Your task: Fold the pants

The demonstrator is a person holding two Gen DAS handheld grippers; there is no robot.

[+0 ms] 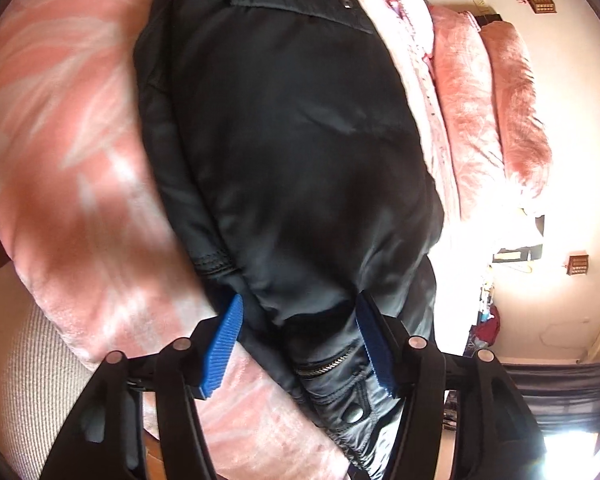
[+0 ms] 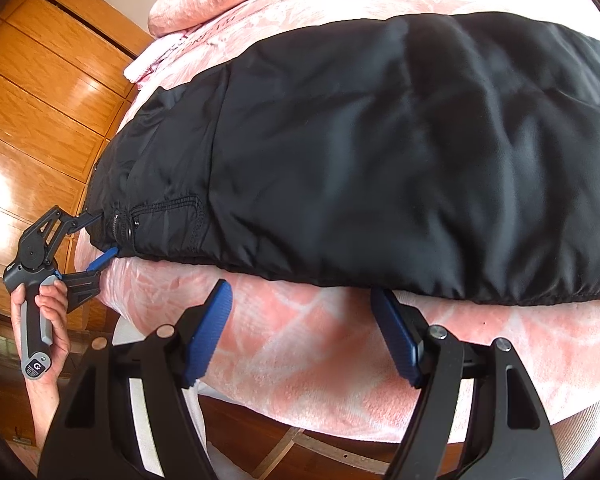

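Left wrist view has the left gripper (image 1: pixel 300 340) spread wide around the waistband corner of the black pants (image 1: pixel 284 128), not pinching yet, probably lining up a grab. Right gripper (image 2: pixel 302 334) hangs open just short of the near hem. Pants lie flat on a pink blanket (image 2: pixel 300 336); wooden wardrobe (image 2: pixel 40 92) far left.

A bed under a pink patterned blanket (image 2: pixel 300 344) fills the room, pink pillows (image 1: pixel 516 112) stacked at its head. Glossy wooden wardrobe panels (image 2: pixel 40 92) stand beside it — pale walls (image 1: pixel 572 80) and a dark curtain (image 1: pixel 568 396) opposite, sunlight glaring in.
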